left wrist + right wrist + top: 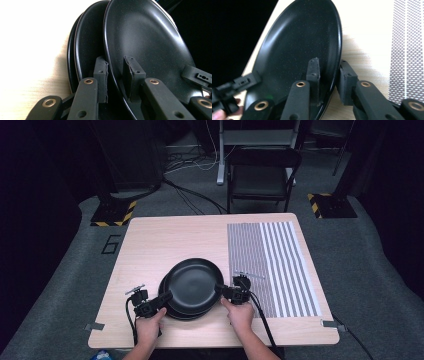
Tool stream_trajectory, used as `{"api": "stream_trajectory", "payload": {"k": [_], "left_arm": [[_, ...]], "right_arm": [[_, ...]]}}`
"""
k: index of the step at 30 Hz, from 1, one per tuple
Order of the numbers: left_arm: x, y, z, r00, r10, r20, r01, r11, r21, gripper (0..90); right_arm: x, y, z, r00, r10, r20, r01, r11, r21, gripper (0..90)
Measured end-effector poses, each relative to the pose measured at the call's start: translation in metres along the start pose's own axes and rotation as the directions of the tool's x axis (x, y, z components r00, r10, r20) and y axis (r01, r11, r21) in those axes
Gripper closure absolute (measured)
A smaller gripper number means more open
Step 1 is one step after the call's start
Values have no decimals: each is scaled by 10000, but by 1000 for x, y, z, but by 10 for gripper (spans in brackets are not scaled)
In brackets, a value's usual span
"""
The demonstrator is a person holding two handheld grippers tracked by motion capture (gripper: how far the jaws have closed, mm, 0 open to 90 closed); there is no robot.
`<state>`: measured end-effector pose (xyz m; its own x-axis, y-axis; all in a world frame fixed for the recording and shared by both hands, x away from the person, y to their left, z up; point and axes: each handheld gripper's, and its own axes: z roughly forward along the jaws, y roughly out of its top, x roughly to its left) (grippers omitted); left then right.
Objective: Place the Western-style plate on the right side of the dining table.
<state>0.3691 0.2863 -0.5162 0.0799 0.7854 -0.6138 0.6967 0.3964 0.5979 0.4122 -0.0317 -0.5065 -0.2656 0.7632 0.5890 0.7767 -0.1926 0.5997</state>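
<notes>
1. Where the top plate [194,282] sits on the stack near the front middle of the table [150,245], both grippers meet its rim from opposite sides; the left gripper [165,298] takes the left edge and the right gripper [220,290] takes the right edge.
2. Left gripper [115,75]: jaws parted only slightly, one pad above and one pad below the rim of the top plate [145,37]; the pads appear to press on the rim, though a thin gap on one side cannot be ruled out.
3. Right gripper [328,77]: jaws likewise narrow, one pad inside the top plate [297,50] and one under its rim; whether both pads touch cannot be told for certain.
4. High view: a hand [149,327] holds the left gripper and another hand [241,312] holds the right; a striped mat [272,265] lies on the right part of the table, just beside the stack; a chair [262,175] stands beyond the far edge.
5. Left gripper view: two lower plates [85,45] under the top one, their rims offset to the side; the far gripper on the opposite rim.
6. Right gripper view: the mat [407,50] beside the plate; the lower plates are hidden.
</notes>
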Motion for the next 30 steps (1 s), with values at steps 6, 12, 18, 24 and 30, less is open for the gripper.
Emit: {"api": "stream_trajectory", "payload": {"k": [6, 12, 18, 24, 30], "left_arm": [[-1, 1, 0, 9999, 89, -58, -89, 10000, -3, 740], [0, 3, -1, 9999, 141, -44, -141, 9999, -2, 742], [-3, 5, -2, 9998, 218, -19, -218, 9998, -24, 749], [-6, 8, -5, 9993, 376, 11, -375, 9993, -50, 756], [-7, 14, -9, 9992, 398, 87, -397, 9991, -167, 756]], "right_arm": [[3, 1, 0, 9995, -289, 160, 286, 9994, 202, 718], [3, 0, -1, 9999, -149, 75, 147, 9996, 257, 724], [1, 1, -3, 10000, 10, -86, -7, 9996, 277, 730], [0, 1, -5, 9997, 155, -211, -147, 9992, 369, 732], [4, 5, -10, 9991, 102, -412, -92, 9996, 261, 743]]}}
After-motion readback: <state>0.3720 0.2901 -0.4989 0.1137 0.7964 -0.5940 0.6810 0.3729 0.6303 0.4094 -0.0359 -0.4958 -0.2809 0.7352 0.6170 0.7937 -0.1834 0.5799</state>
